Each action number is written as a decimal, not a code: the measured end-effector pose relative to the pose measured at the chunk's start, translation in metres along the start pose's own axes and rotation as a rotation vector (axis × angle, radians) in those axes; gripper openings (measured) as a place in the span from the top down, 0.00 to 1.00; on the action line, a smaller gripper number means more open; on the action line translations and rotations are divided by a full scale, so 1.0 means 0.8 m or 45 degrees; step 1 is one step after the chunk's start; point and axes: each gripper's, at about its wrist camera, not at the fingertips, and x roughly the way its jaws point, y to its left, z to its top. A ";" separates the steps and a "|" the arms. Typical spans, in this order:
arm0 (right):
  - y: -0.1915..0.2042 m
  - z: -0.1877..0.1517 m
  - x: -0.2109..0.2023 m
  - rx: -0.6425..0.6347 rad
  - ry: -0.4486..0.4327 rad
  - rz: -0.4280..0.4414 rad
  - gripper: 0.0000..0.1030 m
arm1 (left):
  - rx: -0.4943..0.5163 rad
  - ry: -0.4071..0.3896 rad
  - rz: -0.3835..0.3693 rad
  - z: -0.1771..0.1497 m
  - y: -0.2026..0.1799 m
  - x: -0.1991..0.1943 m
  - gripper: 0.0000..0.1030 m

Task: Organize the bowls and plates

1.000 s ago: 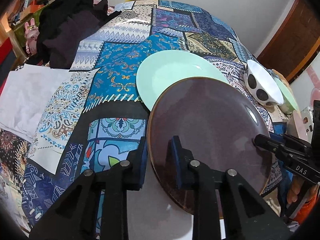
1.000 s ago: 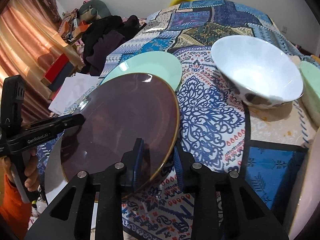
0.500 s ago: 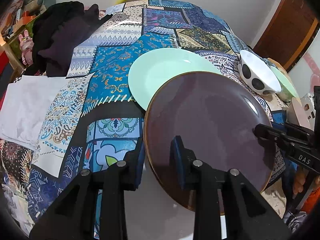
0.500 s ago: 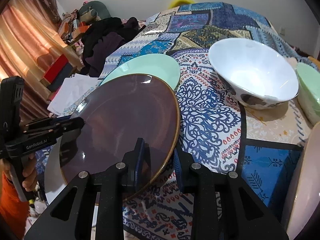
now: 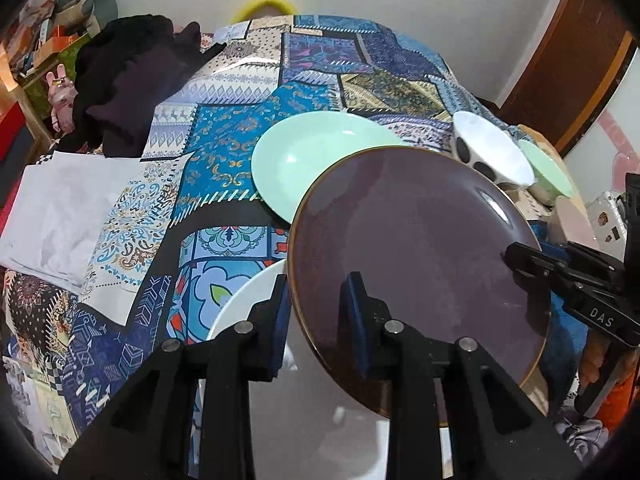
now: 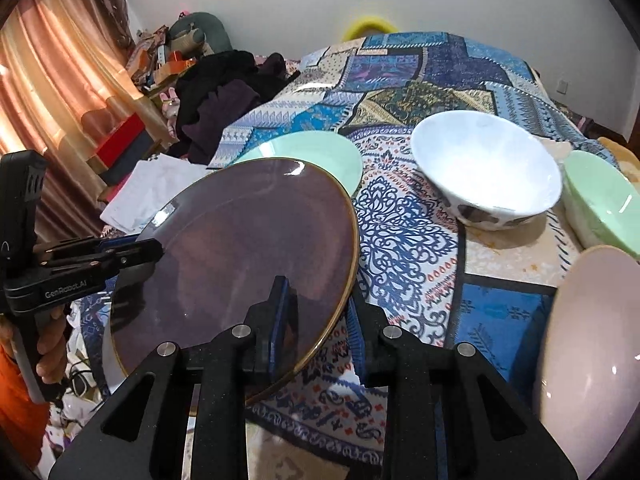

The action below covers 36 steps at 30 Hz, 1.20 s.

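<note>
A dark purple-brown plate (image 5: 420, 240) with a gold rim hangs tilted above the patchwork bedspread, held from both sides. My left gripper (image 5: 316, 284) is shut on its left rim, one pad above and one below. My right gripper (image 6: 318, 292) is shut on the opposite rim of the same plate (image 6: 240, 248). Each gripper shows in the other's view: the right gripper (image 5: 520, 254) and the left gripper (image 6: 156, 250). A white plate (image 5: 248, 304) lies directly under the held one. Farther back lies a mint green plate (image 5: 312, 160).
A white bowl with dark spots (image 6: 488, 164) and a green bowl (image 6: 600, 200) sit to the right on the bedspread (image 6: 404, 240). A pale pink plate (image 6: 592, 344) is at the near right. Black clothes (image 5: 132, 72) and a folded white cloth (image 5: 60, 208) lie on the left.
Both grippers have risen with the dark plate held between them. The white plate beneath it has come into sight in the left wrist view.
</note>
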 end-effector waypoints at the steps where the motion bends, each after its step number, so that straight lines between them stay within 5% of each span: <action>1: 0.002 -0.001 -0.004 -0.001 -0.006 0.000 0.76 | 0.003 -0.010 -0.002 0.000 -0.004 -0.006 0.74; 20: 0.008 -0.034 -0.085 -0.025 -0.111 -0.028 0.76 | 0.065 -0.092 -0.025 -0.036 -0.063 -0.082 0.74; 36: -0.022 -0.082 -0.111 0.033 -0.087 -0.061 0.76 | 0.110 -0.022 -0.070 -0.081 -0.115 -0.083 0.74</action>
